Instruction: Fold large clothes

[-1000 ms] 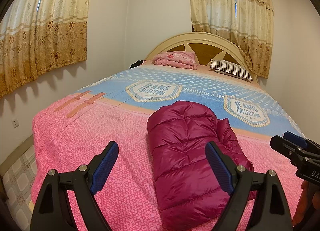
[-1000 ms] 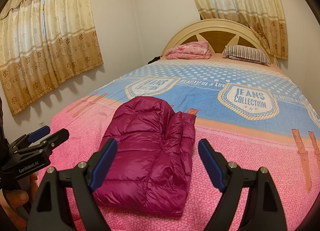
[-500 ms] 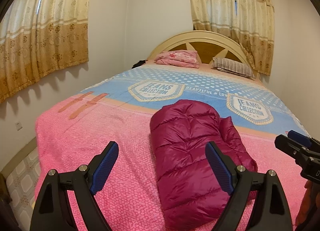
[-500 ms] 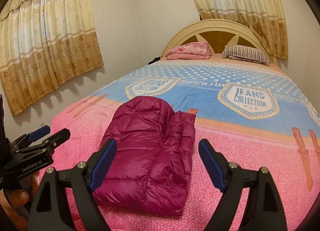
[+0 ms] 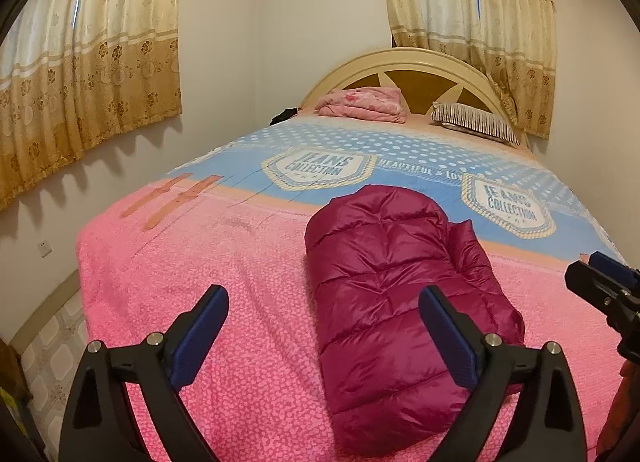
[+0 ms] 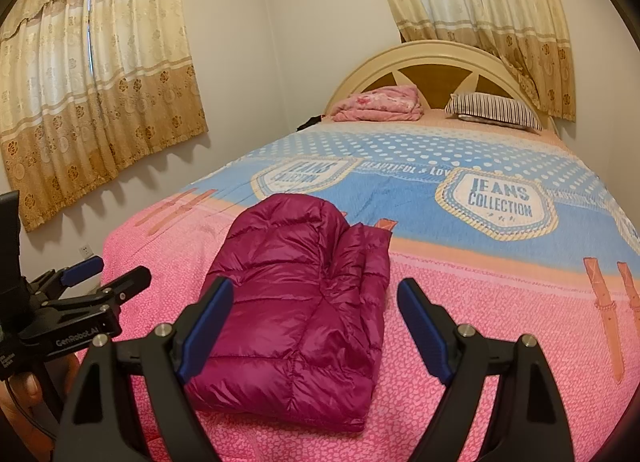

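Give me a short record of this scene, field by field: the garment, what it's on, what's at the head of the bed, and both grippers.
garment: magenta puffer jacket, folded into a compact bundle
surface: pink and blue bedspread
head of bed: folded pink blanket and striped pillow by the headboard
left gripper: jaws opening, nothing between them, clear of the jacket
right gripper: open, empty, hovering short of the jacket
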Available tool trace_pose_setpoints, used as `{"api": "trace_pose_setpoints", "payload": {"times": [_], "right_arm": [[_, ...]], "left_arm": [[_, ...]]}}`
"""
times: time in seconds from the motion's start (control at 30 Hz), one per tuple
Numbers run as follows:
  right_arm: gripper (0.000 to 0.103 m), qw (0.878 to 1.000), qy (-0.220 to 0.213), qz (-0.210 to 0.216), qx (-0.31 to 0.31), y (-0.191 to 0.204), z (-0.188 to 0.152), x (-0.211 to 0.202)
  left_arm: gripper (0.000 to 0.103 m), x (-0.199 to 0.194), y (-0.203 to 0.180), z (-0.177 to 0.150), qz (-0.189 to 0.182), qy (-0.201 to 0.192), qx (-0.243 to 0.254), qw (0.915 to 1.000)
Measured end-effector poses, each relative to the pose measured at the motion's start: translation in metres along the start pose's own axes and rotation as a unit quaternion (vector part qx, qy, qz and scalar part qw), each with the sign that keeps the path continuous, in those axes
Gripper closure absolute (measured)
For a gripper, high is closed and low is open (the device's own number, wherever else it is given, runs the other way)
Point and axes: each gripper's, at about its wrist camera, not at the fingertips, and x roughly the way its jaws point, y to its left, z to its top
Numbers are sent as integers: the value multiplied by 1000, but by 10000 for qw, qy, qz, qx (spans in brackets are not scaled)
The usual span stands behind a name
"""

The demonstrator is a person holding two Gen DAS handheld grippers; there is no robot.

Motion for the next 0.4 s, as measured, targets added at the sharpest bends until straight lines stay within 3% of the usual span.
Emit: {"api": "trace_pose_setpoints", "payload": {"times": [0.4], "right_arm": [[17,10000,15,15,21,-1,-2,-1]], "left_arm": [[4,-10,-9,0,-32,-325,202,9993]]}}
